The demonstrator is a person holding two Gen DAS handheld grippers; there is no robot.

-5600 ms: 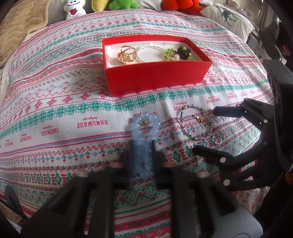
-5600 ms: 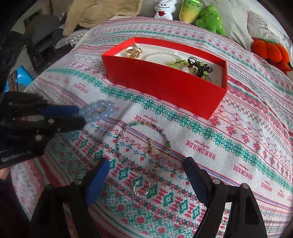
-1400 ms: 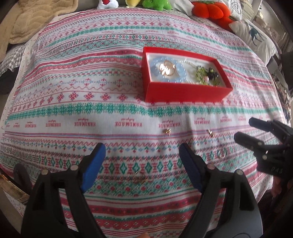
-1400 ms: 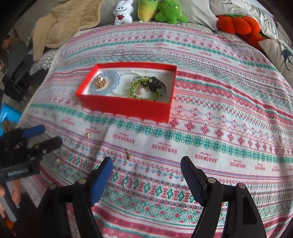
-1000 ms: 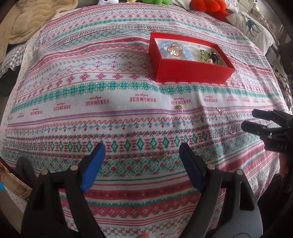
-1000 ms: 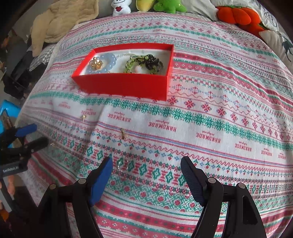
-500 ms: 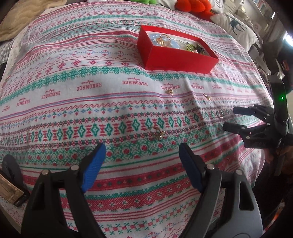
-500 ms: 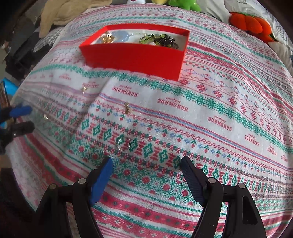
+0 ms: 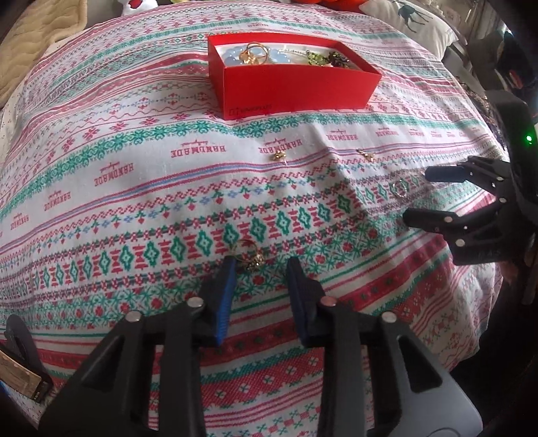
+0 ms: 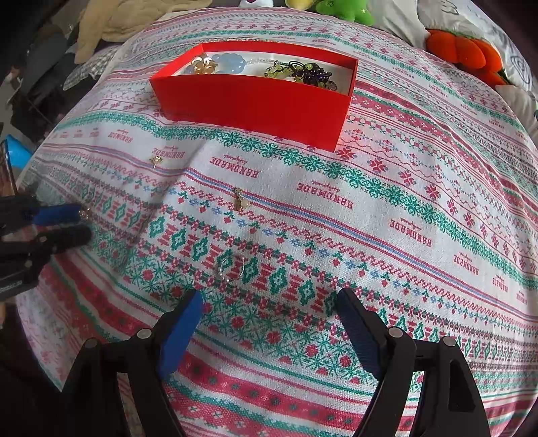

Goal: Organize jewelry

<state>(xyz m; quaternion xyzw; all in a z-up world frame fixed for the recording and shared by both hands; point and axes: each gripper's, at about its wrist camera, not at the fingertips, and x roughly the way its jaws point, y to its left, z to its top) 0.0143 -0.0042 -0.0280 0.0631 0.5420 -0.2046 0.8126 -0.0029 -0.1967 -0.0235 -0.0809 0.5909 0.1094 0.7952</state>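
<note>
Over the patterned cloth (image 9: 134, 208), left gripper (image 9: 260, 262) fingers, wide before, are closing around the gold ring (image 9: 248, 257), not yet gripping.

You are working in a home, most likely a bedroom. The things lie on a bed covered with a patterned cloth (image 9: 134, 161) in red, green and white, with the word HANDMADE woven in it. At the far edge you see plush toys: a green one (image 10: 343, 10) and an orange one (image 10: 467, 50). A pillow with a deer print (image 9: 413, 16) and a beige quilted blanket (image 9: 37, 43) lie beside them.
</note>
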